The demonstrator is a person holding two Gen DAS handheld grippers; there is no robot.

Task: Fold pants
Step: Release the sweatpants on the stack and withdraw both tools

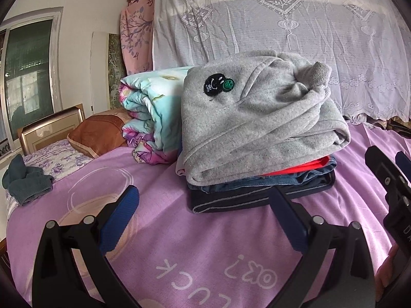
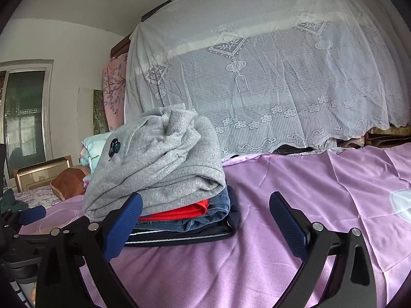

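Left wrist view: my left gripper and right gripper both spread, empty, low by the clothes stack; folded grey pants rest on top, seemingly finished.

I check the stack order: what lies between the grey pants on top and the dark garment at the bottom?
Between the grey pants and dark garment: a red garment over blue jeans, clearest in the right wrist view.

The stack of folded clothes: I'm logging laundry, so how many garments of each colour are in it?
Grey: 1
Red: 1
Blue denim: 1
Dark navy or black: 1
Total: 4 visible layers on the purple bedsheet; any thinner items hidden between them cannot be told.
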